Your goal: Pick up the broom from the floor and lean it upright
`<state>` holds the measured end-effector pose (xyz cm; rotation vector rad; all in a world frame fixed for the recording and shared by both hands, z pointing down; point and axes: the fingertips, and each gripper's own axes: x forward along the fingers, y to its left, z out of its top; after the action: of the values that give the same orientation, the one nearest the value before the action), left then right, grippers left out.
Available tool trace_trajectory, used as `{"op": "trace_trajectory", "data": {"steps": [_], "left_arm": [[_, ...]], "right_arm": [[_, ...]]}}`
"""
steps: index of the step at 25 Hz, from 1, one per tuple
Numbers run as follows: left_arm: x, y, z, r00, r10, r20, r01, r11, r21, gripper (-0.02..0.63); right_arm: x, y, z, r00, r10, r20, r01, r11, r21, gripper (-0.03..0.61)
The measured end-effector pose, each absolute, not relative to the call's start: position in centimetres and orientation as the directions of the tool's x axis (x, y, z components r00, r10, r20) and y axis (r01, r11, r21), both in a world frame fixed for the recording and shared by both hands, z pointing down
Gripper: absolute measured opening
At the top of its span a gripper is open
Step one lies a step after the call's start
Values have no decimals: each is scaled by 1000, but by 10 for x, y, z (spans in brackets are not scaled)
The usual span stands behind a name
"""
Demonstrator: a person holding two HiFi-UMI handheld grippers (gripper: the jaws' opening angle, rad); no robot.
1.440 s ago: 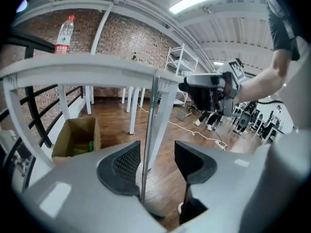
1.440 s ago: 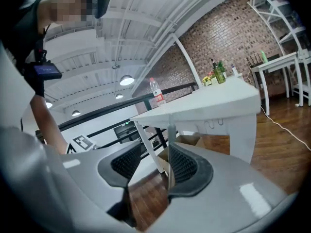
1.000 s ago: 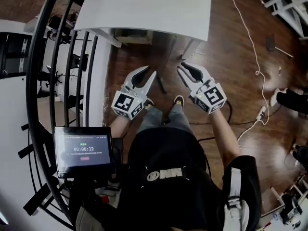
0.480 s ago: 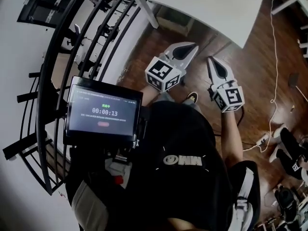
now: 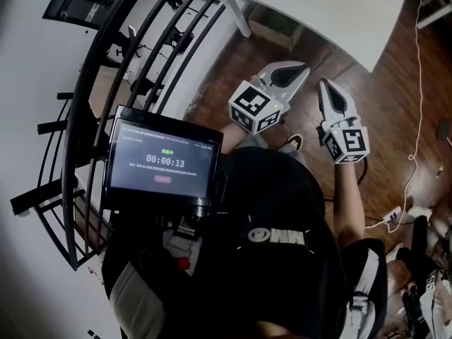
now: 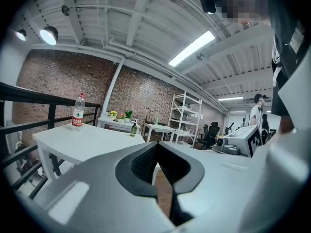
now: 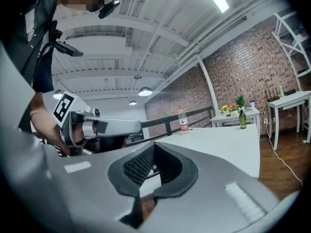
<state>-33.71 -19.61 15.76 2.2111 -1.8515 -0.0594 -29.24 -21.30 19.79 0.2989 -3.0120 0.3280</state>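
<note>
No broom shows in any view. In the head view my left gripper (image 5: pixel 304 68) and my right gripper (image 5: pixel 325 85) are held side by side above the wooden floor, in front of the person's knees, both pointing toward the white table (image 5: pixel 318 6). The left gripper view shows the left gripper (image 6: pixel 156 143) shut with nothing between its dark pads. The right gripper (image 7: pixel 154 144) is likewise shut and empty in its own view, with the left gripper (image 7: pixel 97 127) to its left.
A black curved railing (image 5: pixel 106 62) runs along the left. A mounted screen (image 5: pixel 164 162) sits at the person's chest. A water bottle (image 6: pixel 77 111) and a green bottle (image 6: pixel 133 128) stand on white tables. A white cable (image 5: pixel 417 83) trails over the floor at right.
Both grippers went from open to shut, empty. The head view swung left, bringing the railing and screen toward the middle, and both grippers now sit higher and nearer the table.
</note>
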Motion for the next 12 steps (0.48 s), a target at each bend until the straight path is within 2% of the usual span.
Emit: {"op": "trace_trajectory", "data": {"steps": [12], "left_arm": [[-328, -194, 163, 212, -969, 124, -960, -182, 214, 17]], "right_arm": [[-289, -209, 205, -974, -190, 120, -211, 958, -194, 3]]}}
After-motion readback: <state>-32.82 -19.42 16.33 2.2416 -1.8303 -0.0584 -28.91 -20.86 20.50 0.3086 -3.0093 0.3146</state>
